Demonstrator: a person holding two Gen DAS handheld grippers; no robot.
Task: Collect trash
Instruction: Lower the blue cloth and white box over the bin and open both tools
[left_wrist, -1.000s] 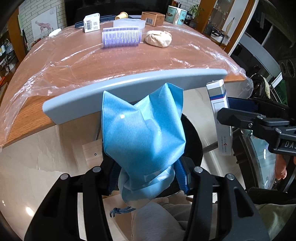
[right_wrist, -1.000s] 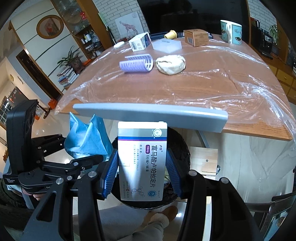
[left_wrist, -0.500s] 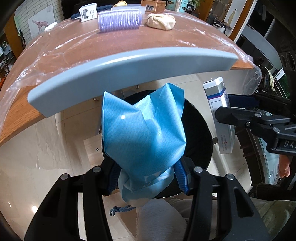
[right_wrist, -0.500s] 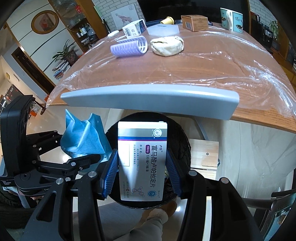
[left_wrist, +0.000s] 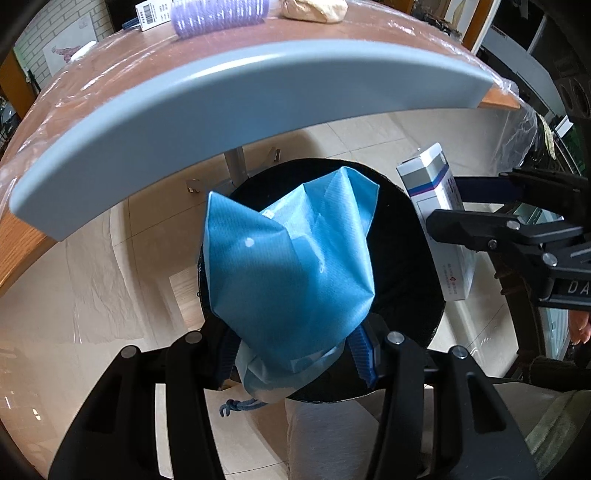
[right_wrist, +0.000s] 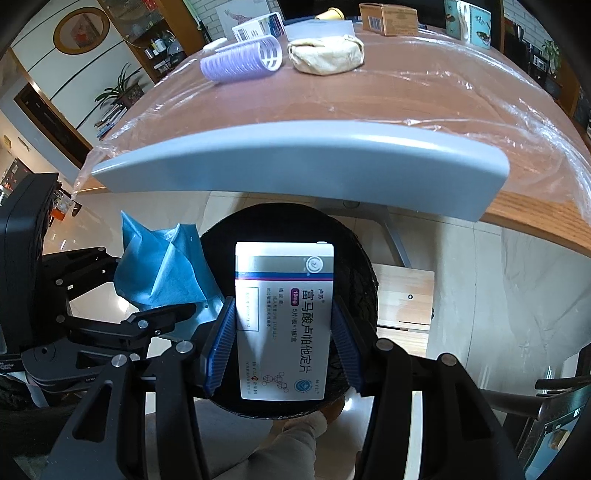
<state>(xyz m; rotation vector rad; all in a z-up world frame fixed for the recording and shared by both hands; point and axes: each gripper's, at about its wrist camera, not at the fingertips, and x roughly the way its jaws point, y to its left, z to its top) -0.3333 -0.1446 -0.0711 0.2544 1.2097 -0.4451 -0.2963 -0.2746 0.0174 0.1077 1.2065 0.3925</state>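
My left gripper (left_wrist: 295, 350) is shut on a crumpled blue cloth bag (left_wrist: 291, 258), which hangs over the round black bin (left_wrist: 410, 291) on the floor below the table edge. My right gripper (right_wrist: 282, 347) is shut on a white medicine box (right_wrist: 284, 317) with blue and purple print, held upright over the same black bin (right_wrist: 354, 266). The box (left_wrist: 439, 229) and the right gripper also show at the right of the left wrist view. In the right wrist view the blue bag (right_wrist: 159, 269) and the left gripper show at the left.
A grey curved rail (right_wrist: 295, 166) runs along the wooden table's edge, which is covered in clear plastic (right_wrist: 461, 88). On the table lie a purple hair roller (right_wrist: 240, 61), a beige wad (right_wrist: 325, 53), small boxes and mugs. A person's leg (left_wrist: 325, 439) is below the bin.
Both grippers have sunk below the table edge toward the black bin, each still gripping its item. The grey rail and table top now sit higher in both views.
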